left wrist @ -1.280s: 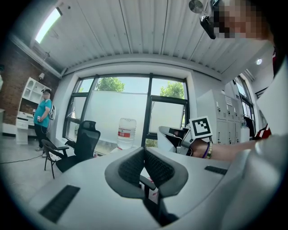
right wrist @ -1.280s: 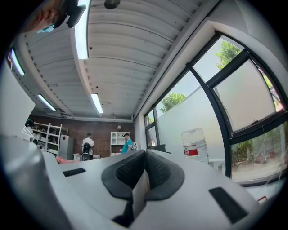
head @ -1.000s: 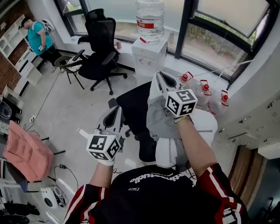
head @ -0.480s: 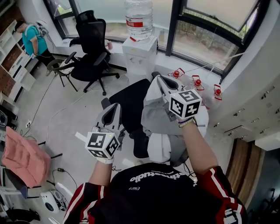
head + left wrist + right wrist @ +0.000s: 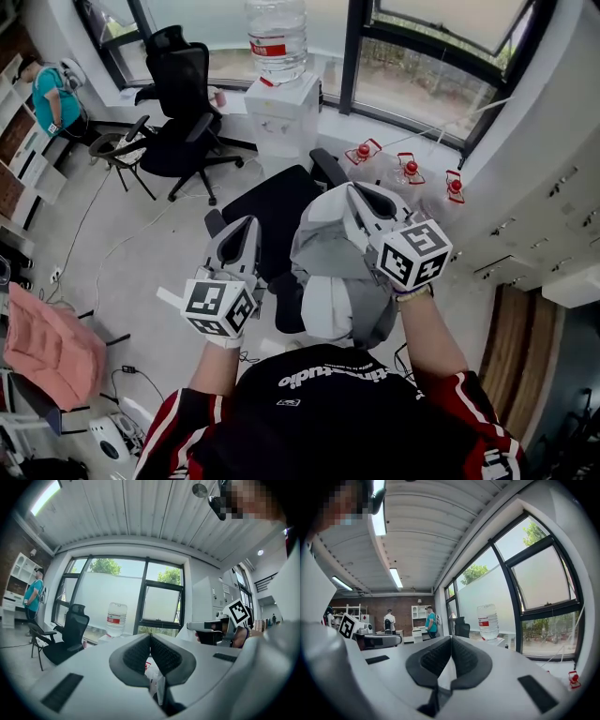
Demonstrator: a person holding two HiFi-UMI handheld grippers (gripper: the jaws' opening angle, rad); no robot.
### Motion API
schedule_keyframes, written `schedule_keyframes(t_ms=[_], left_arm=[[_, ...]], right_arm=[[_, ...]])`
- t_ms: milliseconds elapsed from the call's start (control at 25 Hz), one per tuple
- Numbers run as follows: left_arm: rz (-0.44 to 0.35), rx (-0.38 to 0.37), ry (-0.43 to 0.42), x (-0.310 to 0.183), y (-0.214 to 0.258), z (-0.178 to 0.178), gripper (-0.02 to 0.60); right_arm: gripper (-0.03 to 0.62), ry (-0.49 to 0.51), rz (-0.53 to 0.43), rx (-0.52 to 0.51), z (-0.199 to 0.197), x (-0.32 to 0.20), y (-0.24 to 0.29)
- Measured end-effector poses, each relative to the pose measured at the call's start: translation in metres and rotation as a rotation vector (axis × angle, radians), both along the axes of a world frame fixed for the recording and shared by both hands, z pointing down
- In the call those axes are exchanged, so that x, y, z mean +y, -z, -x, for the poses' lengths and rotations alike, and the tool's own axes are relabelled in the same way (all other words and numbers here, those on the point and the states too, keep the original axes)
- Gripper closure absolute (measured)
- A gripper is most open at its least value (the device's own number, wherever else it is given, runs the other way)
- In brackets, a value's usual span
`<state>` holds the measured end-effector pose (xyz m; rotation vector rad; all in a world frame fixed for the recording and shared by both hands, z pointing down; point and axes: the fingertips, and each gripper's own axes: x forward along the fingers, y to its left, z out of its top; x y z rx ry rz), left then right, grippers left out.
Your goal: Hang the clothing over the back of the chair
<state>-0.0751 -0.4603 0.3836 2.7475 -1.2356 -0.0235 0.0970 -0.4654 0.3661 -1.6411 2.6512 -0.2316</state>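
My left gripper (image 5: 249, 225) points level toward the windows. Its jaws are pressed together on nothing, above the left edge of the nearer black office chair (image 5: 267, 202). The pale grey and white garment (image 5: 323, 248) hangs with its length straight down at the chair's right side, clear of my left tool. My right gripper (image 5: 359, 190), also level, is clamped on the garment's top edge, so I judge that hand must lead the drape.

The grey-and-white clothing (image 5: 328, 267) hangs bunched from the right gripper's (image 5: 356, 190) closed jaws, with a fold pinched between them. The black chair (image 5: 270, 202) stands below them.
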Motion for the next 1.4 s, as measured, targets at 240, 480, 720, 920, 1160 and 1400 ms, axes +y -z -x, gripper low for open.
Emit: schedule_keyframes(t_ms=[240, 480, 720, 920, 1160, 1400], left_arm=[[0.0, -0.008, -0.004, 0.011, -0.001, -0.007, 0.557], [0.002, -0.017, -0.002, 0.021, -0.002, -0.01, 0.557], [0.006, -0.025, -0.006, 0.028, -0.005, -0.012, 0.557], [0.005, -0.028, -0.002, 0.031, -0.004, -0.008, 0.557], [0.007, -0.024, 0.004, 0.031, -0.005, -0.004, 0.557], [0.003, -0.019, 0.008, 0.031, -0.006, -0.001, 0.557]], right_arm=[[0.576, -0.044, -0.02, -0.003, -0.012, 0.041, -0.015], [0.576, -0.049, -0.031, -0.003, -0.015, 0.053, -0.027], [0.543, -0.049, -0.034, 0.001, -0.013, 0.054, -0.035], [0.488, -0.042, -0.043, 0.023, -0.008, 0.057, -0.033], [0.473, -0.031, -0.048, 0.015, -0.003, 0.059, -0.034], [0.473, -0.031, -0.053, 0.024, 0.002, 0.061, -0.033]])
